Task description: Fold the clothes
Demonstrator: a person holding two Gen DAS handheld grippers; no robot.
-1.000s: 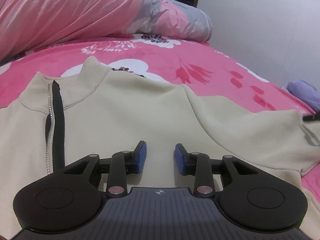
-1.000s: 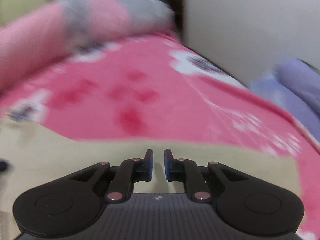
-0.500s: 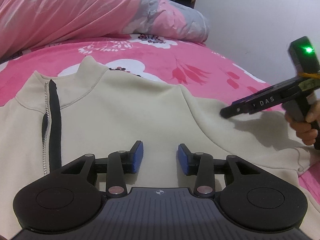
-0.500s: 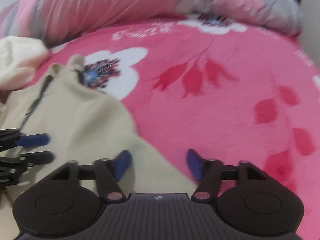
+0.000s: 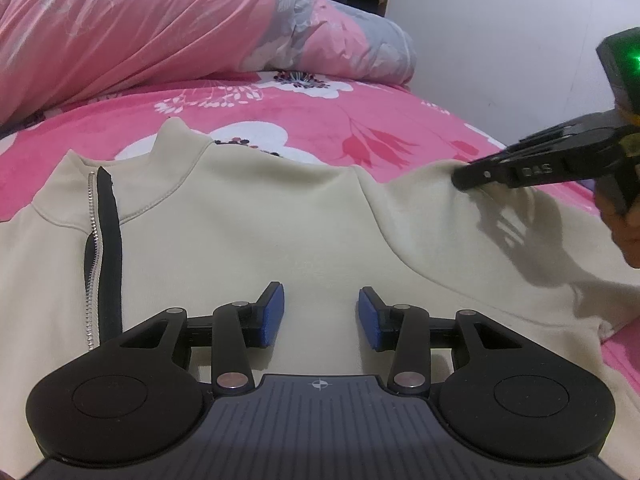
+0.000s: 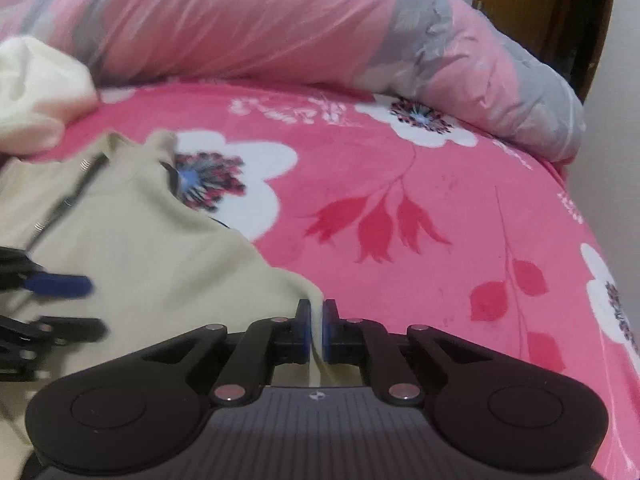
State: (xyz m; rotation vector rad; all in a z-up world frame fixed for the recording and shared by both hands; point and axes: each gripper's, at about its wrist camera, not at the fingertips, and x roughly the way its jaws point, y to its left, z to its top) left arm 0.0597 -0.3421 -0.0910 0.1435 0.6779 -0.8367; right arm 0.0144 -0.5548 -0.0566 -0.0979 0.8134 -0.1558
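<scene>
Beige jacket (image 5: 280,232) flat on pink bedspread (image 6: 400,200) | left claw (image 5: 320,316) wide above it | right claw (image 6: 316,332) pinching its edge

Each black claw (image 5: 320,316) has blue pads (image 5: 274,314), silver pivot screws and a ribbed grey base.

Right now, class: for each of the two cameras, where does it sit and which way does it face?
Left wrist: on the open left gripper, low over the beige zip-neck top, facing the pink duvet; the right gripper and a hand show.
Right wrist: on the right gripper, shut on the top's edge, facing the floral blanket; left gripper at left.
Shared: top, blanket, duvet.
</scene>
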